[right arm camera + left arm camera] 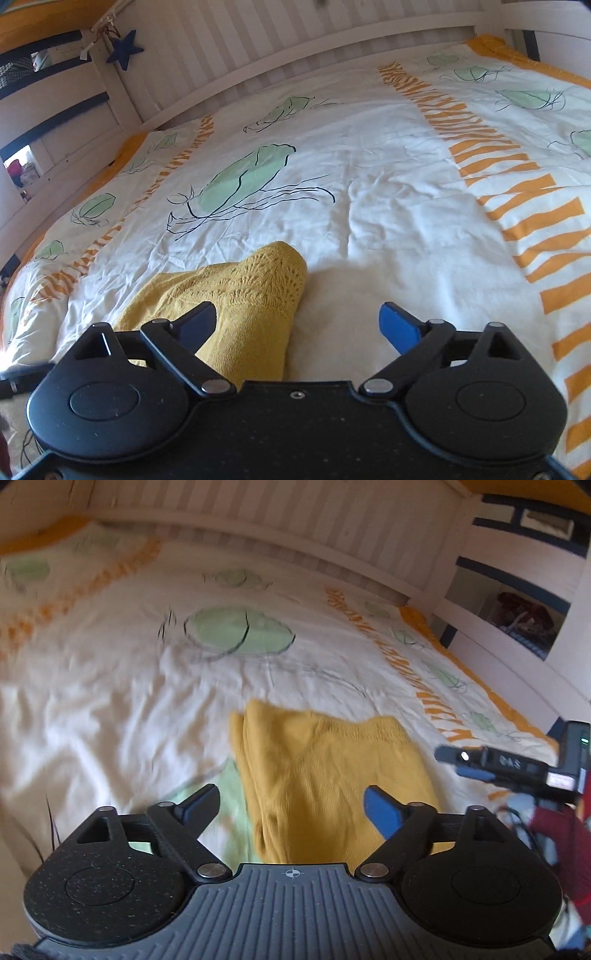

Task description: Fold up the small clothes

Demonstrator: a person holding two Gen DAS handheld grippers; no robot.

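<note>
A mustard-yellow knitted garment point(325, 775) lies folded on the white bedspread point(110, 709). My left gripper point(291, 805) is open and empty, just above the garment's near part. In the right wrist view the garment point(243, 306) shows a lace-knit end, lying under and ahead of my left fingertip. My right gripper point(299, 325) is open and empty, mostly over bare bedspread point(388, 229) beside the garment's right edge. The right gripper point(509, 768) also shows at the right edge of the left wrist view, held by a hand in a red sleeve.
The bedspread has green leaf prints and orange stripes point(498, 166). A white slatted bed rail point(295, 40) runs along the far side. A blue star point(123, 50) hangs on the post at the left. Shelves point(517, 602) stand beyond the bed's right side.
</note>
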